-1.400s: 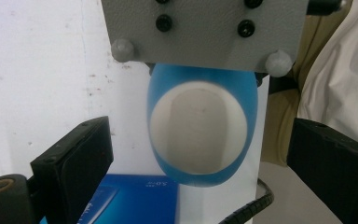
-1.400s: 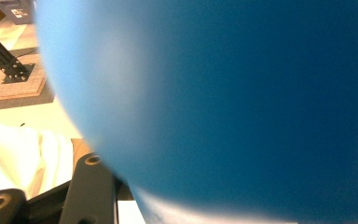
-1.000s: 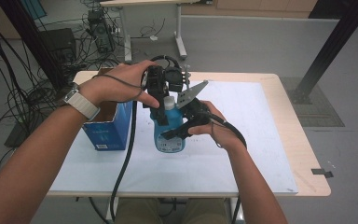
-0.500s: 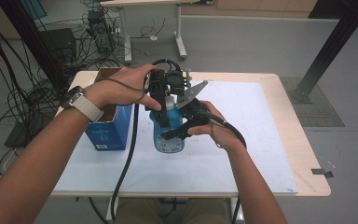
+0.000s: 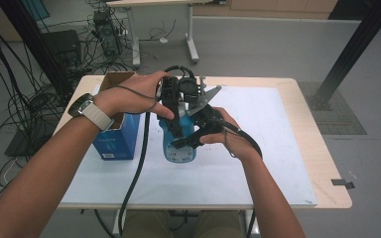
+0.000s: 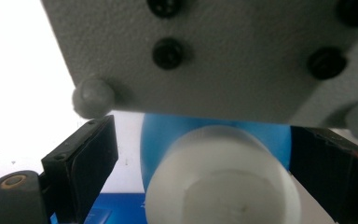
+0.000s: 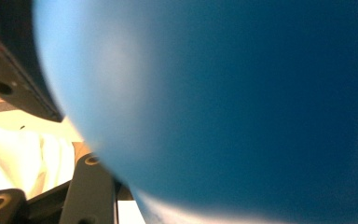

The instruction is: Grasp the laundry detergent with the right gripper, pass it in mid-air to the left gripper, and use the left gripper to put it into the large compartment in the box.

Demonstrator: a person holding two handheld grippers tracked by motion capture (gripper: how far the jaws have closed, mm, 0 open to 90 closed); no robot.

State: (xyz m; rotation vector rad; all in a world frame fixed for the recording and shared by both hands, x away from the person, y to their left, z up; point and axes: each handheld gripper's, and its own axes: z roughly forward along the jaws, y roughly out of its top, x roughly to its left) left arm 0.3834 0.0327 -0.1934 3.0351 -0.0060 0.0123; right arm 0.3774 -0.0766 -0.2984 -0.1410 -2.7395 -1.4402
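- On the table, a blue bottle stood upright beside an open blue box, contents unseen.
- Right gripper clenched the bottle's body.
- Left gripper jaws, just closing, flanked the white cap without touching.

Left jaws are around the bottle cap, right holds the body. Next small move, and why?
Probably close the left gripper onto the white cap. Its jaws have just been closing and flank the cap, with a gap showing on the left side. The right gripper is clamped on the blue bottle, steadying it upright.

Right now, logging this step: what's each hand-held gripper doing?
Left hand-held gripper: open, jaws closing around the white cap, not pressing yet.
Right hand-held gripper: shut on the blue bottle.
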